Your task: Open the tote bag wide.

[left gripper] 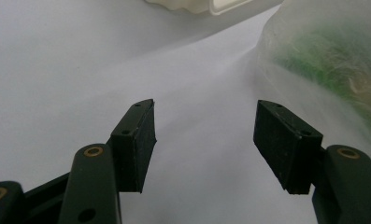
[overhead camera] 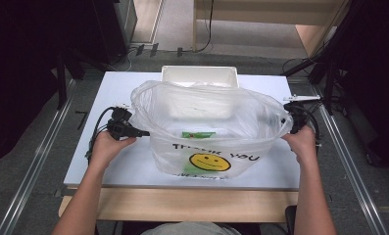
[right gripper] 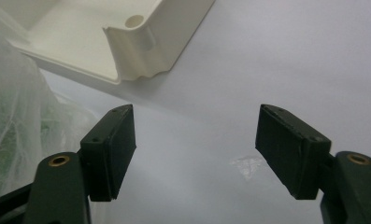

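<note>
Plastic bag [overhead camera: 206, 122] stands open mid-bench [overhead camera: 118, 88], btwn left gripper [overhead camera: 142, 132] and right gripper [overhead camera: 286, 122], both just beside it, jaws wide, empty. High view shows smiley print; right gripper view shows white tray [right gripper: 103, 42] corner.

Right hand-held gripper [right gripper: 196, 149] wide apart over white table [right gripper: 290, 56] — plastic bag [right gripper: 15, 116] left, cream tray [right gripper: 103, 37] beyond

Both the left gripper [overhead camera: 142, 132] and the right gripper [overhead camera: 284, 122] are black, with thick rectangular pads [left gripper: 286, 144] on two jaws, brass-coloured rivets [left gripper: 93, 151] at the joints, small screw holes and black cables [overhead camera: 98, 128] looping behind them.
</note>
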The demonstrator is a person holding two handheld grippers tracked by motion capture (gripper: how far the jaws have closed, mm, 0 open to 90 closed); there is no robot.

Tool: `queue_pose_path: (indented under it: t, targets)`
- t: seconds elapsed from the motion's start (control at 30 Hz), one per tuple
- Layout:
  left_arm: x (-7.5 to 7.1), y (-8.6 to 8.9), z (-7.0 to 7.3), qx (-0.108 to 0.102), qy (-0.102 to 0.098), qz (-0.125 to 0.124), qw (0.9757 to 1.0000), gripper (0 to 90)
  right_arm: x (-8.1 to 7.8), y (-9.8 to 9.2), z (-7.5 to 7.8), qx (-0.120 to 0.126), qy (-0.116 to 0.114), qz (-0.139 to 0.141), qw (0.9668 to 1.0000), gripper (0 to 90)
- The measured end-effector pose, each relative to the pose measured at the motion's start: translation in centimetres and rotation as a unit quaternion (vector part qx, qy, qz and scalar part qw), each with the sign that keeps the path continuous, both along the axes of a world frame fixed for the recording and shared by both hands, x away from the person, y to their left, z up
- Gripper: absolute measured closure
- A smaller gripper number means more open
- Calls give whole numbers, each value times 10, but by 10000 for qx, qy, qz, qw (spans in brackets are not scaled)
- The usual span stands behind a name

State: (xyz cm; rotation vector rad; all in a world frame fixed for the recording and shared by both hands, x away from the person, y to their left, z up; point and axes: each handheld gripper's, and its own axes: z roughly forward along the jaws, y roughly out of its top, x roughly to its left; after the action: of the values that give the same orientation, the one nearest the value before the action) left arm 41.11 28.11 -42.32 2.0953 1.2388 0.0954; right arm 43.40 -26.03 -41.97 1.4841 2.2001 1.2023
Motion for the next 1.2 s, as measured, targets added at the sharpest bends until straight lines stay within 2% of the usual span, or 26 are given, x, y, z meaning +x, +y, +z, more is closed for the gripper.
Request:
queue_pose_path:
  t: [0.07,0.1,0.13,0.2,0.27,0.3,0.37,0.53,0.63,0.8,1.03,1.13,1.2]
  targets:
    - [1,0,0,-37,8,-19,10000,402,0,2,0,0,7,61,10000,313]
    - [2,0,1,-140,130,6,9998,424,0,2,0,-8,42,89,10000,317]
    - [3,-1,1,-174,167,6,9997,435,-1,3,0,7,93,132,9999,317]
    - [3,-2,2,-215,117,0,9997,438,-2,2,1,-5,152,128,9998,324]
    - [4,-4,6,-87,104,-62,9999,433,-3,3,2,-19,120,121,9999,325]
    - [4,-3,7,-103,51,-57,9999,433,-4,4,3,-42,119,136,9998,325]
    - [4,-2,9,-297,52,-37,9995,432,-5,8,4,-92,118,204,9997,326]
    - [5,0,10,-342,69,10,9994,420,-9,13,9,-111,146,258,9995,344]
    - [5,-1,10,-258,85,-3,9996,398,-9,12,10,-97,184,270,9994,356]
    - [4,-3,13,-396,48,-37,9992,401,-9,12,12,-21,148,332,9993,363]
    - [0,-4,20,-287,-25,-77,9996,414,-9,15,14,-79,211,305,9993,334]
    - [1,-2,26,-373,-17,-68,9993,429,-10,16,19,101,169,355,9992,336]
    - [2,-1,32,-350,-68,-125,9993,443,-9,16,23,184,143,441,9988,344]
